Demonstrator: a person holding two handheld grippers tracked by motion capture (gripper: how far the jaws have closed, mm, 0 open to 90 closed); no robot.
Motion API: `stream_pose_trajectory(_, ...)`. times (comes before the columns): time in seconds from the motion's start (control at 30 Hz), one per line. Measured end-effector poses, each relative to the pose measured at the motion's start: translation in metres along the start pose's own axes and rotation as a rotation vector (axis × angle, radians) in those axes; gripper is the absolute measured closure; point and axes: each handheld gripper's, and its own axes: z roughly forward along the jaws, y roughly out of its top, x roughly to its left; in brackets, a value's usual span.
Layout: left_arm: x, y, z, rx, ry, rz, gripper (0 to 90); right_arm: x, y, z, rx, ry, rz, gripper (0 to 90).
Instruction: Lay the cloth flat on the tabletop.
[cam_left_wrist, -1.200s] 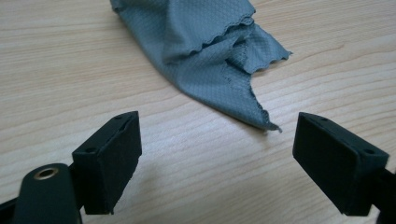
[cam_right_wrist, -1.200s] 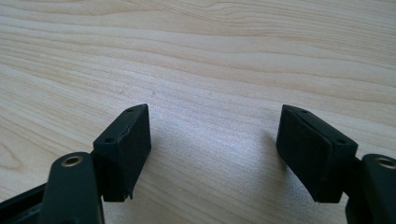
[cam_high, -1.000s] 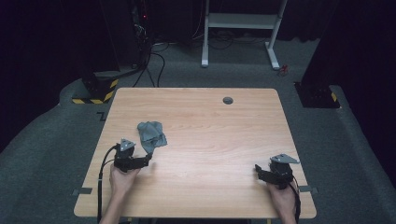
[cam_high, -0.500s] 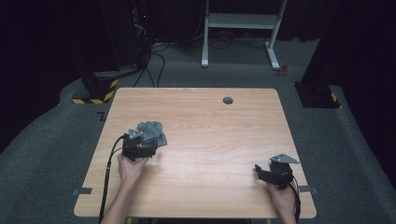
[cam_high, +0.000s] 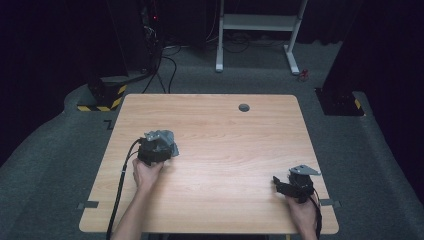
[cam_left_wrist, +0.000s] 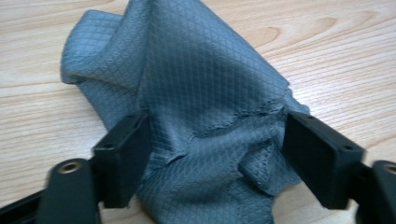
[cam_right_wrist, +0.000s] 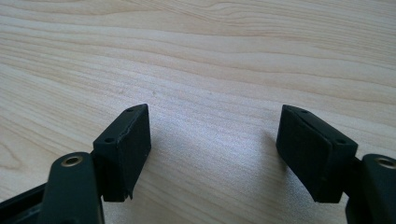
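**Left gripper now over the cloth**

Since a second ago the left gripper (cam_high: 159, 142) has moved forward from the near-left counter (cam_high: 220, 125) onto the grey cloth (cam_high: 169, 141); the right gripper (cam_high: 280, 185) hasn't budged.

High view: cloth sits crumpled left of centre, well clear of every edge. Lots of bare counter to the right and front.

Left gripper view: jaws wide open, straddling the cloth (cam_left_wrist: 205, 107), nothing pinched yet. Looks light, soft, limp; it'll drape. Best bite is probably the raised fold between the jaws.

Right gripper view: jaws wide open, empty, over bare wood (cam_right_wrist: 210, 60).
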Motion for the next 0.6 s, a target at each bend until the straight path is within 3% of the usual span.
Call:
stream_pose_trajectory(0.1,0.002,0.000,-0.002,0.007,0.014,0.021,47.3,0.000,0.000,0.000,0.000,0.000,0.000,26.1)
stream_pose_trajectory(0.13,0.002,0.000,-0.003,0.007,0.012,0.022,47.3,0.000,0.000,0.000,0.000,0.000,0.000,26.1)
stream_pose_trajectory(0.2,0.001,0.000,-0.004,0.003,0.006,0.041,62.9,0.000,0.000,0.000,0.000,0.000,0.000,26.1)
stream_pose_trajectory(0.23,-0.001,0.000,-0.004,0.002,0.002,0.045,62.9,0.000,0.000,0.000,0.000,0.000,0.000,26.1)
stream_pose_trajectory(0.27,-0.002,-0.001,-0.005,0.000,0.003,0.060,72.7,0.000,0.000,0.000,0.000,0.000,0.000,26.1)
stream_pose_trajectory(0.3,-0.002,-0.001,-0.005,0.000,0.003,0.060,76.2,0.000,0.000,0.000,0.000,0.000,0.000,26.1)
stream_pose_trajectory(0.43,-0.001,-0.001,-0.006,0.003,-0.012,0.054,81.0,0.000,0.000,0.000,0.000,0.000,0.000,26.1)
stream_pose_trajectory(0.6,-0.008,-0.003,-0.007,-0.004,-0.034,0.090,82.2,0.000,0.000,0.000,0.000,0.000,0.000,26.1)
